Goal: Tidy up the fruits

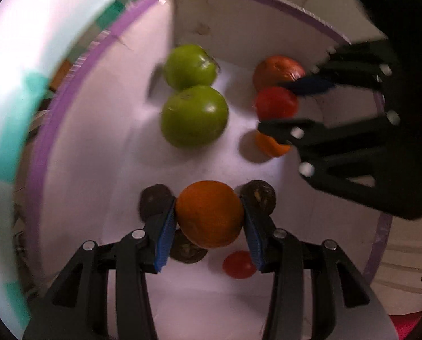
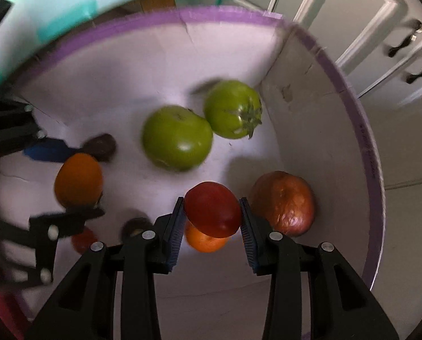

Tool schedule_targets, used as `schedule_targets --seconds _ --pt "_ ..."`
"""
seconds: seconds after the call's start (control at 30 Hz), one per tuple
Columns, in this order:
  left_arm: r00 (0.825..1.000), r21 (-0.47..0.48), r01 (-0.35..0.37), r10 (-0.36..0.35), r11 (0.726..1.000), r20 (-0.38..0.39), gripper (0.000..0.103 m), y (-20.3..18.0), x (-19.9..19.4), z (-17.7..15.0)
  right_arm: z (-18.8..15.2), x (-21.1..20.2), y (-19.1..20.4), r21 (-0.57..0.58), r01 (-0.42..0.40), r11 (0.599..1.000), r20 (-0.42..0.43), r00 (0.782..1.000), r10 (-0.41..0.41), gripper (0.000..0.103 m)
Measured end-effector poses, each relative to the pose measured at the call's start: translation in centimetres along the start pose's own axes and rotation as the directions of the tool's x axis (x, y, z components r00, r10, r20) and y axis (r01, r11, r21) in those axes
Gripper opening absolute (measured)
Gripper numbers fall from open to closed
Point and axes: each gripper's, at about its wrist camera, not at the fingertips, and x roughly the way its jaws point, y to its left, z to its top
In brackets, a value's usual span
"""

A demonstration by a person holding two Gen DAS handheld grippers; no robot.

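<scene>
Both grippers point down into a white box with a purple rim (image 1: 69, 107) (image 2: 216, 14). My left gripper (image 1: 209, 221) is shut on an orange (image 1: 209, 214) (image 2: 79, 180), held above dark brown fruits (image 1: 260, 195) and a small red tomato (image 1: 238, 265). My right gripper (image 2: 212, 212) (image 1: 279, 104) is shut on a red tomato (image 2: 212, 208) (image 1: 276, 103), above a second orange (image 2: 205, 239) (image 1: 272, 146). Two green tomatoes (image 1: 194, 114) (image 2: 177, 137) lie side by side on the box floor. A reddish-brown fruit (image 2: 283, 202) (image 1: 277, 69) rests against the box wall.
A teal and white box edge (image 1: 18, 85) (image 2: 55, 8) borders the purple-rimmed one. White cabinet doors with dark handles (image 2: 403, 42) stand beyond the box. The box walls (image 2: 310, 119) rise close around both grippers.
</scene>
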Motion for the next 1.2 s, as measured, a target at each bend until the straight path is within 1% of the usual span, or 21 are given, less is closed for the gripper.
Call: schedule_targets --seconds 0.1,0.2,0.47,0.53,0.6,0.63,0.67,0.7,0.77,0.8,0.83,0.87,0.9,0.93,0.97,1.0,1.03,1.07,1.1,1.13,1.2 --pt "1.000 0.014 -0.004 0.004 1.000 -0.018 0.045 -0.2 1.0 -0.2 0.9 1.4 0.1 -0.020 0.007 1.000 -0.047 0.999 -0.008 0.038" --pt "1.000 -0.003 0.017 -0.017 1.000 0.006 0.045 0.2 0.7 -0.1 0.9 2.1 0.2 -0.017 0.004 1.000 -0.066 0.998 -0.006 0.038" --pt "1.000 -0.009 -0.009 0.009 1.000 0.021 0.048 0.3 0.4 -0.5 1.2 1.3 -0.7 0.063 -0.007 0.998 -0.023 1.000 0.009 0.039" --pt "0.999 -0.006 -0.012 0.012 1.000 0.050 0.053 0.2 -0.5 -0.9 0.9 0.5 -1.6 0.109 -0.028 0.994 0.014 1.000 0.026 0.042" --pt "0.997 -0.013 -0.006 0.007 1.000 0.073 0.055 0.2 -1.3 -1.3 0.4 -0.6 -2.2 0.162 -0.064 0.985 0.067 0.996 0.054 0.055" --pt "0.996 -0.017 -0.007 0.008 1.000 0.085 0.057 0.3 -1.9 -1.6 0.2 -1.1 -2.5 0.182 -0.072 0.981 0.085 0.995 0.058 0.058" --pt "0.994 -0.015 -0.010 0.012 1.000 0.109 0.063 0.4 -2.8 -1.9 -0.2 -1.8 -2.8 0.203 -0.077 0.976 0.106 0.993 0.056 0.061" --pt "0.990 -0.014 -0.007 0.009 1.000 0.141 0.066 0.5 -3.8 -2.3 -0.7 -2.9 -3.1 0.227 -0.082 0.970 0.140 0.989 0.050 0.062" --pt "0.965 0.005 -0.008 0.006 1.000 0.260 0.070 0.2 -7.4 -3.2 -2.0 -6.0 -3.4 0.268 -0.098 0.958 0.244 0.969 0.031 0.067" --pt "0.948 0.021 -0.013 0.005 1.000 0.319 0.079 0.1 -9.5 -3.9 -2.5 -7.3 -3.4 0.272 -0.098 0.957 0.287 0.958 0.017 0.070" --pt "0.918 0.035 -0.024 0.009 0.999 0.396 0.082 -0.2 -12.0 -4.6 -3.4 -9.8 -3.2 0.270 -0.086 0.959 0.379 0.925 -0.023 0.072" --pt "0.882 0.044 -0.039 0.014 0.998 0.470 0.084 -0.8 -14.6 -4.9 -4.3 -12.1 -2.9 0.271 -0.059 0.961 0.453 0.888 -0.074 0.081" --pt "0.852 0.050 -0.049 0.016 0.998 0.524 0.091 -0.9 -16.7 -5.5 -5.6 -15.3 -2.3 0.281 -0.013 0.960 0.549 0.822 -0.150 0.087" --pt "0.816 0.053 -0.066 0.024 0.996 0.577 0.096 -1.3 -19.0 -5.9 -6.4 -17.2 -2.0 0.289 0.008 0.957 0.609 0.770 -0.190 0.087" --pt "0.766 0.048 -0.094 0.042 0.994 0.641 0.101 -1.6 -21.8 -6.8 -7.7 -19.5 -1.4 0.302 0.025 0.953 0.683 0.692 -0.234 0.087" --pt "0.739 0.040 -0.107 0.052 0.993 0.672 0.102 -1.8 -23.1 -7.4 -8.6 -20.9 -1.2 0.314 0.029 0.949 0.712 0.654 -0.256 0.087" --pt "0.703 0.020 -0.122 0.072 0.992 0.707 0.102 -2.0 -25.1 -8.1 -9.1 -22.0 -1.0 0.328 0.022 0.945 0.723 0.638 -0.266 0.087" --pt "0.691 0.001 -0.131 0.091 0.991 0.717 0.102 -2.2 -26.2 -8.2 -9.2 -22.6 -0.7 0.333 0.011 0.943 0.715 0.649 -0.260 0.087" --pt "0.685 -0.033 -0.147 0.125 0.989 0.718 0.102 -2.2 -27.1 -8.5 -9.2 -22.6 -0.4 0.334 0.004 0.943 0.702 0.666 -0.251 0.087" --pt "0.691 -0.059 -0.156 0.152 0.986 0.706 0.102 -2.2 -27.6 -8.4 -9.0 -22.0 0.0 0.345 0.003 0.939 0.669 0.701 -0.248 0.087" --pt "0.741 -0.090 -0.165 0.184 0.982 0.645 0.102 -1.9 -26.5 -7.9 -8.7 -19.8 0.5 0.365 0.007 0.931 0.611 0.752 -0.246 0.087"
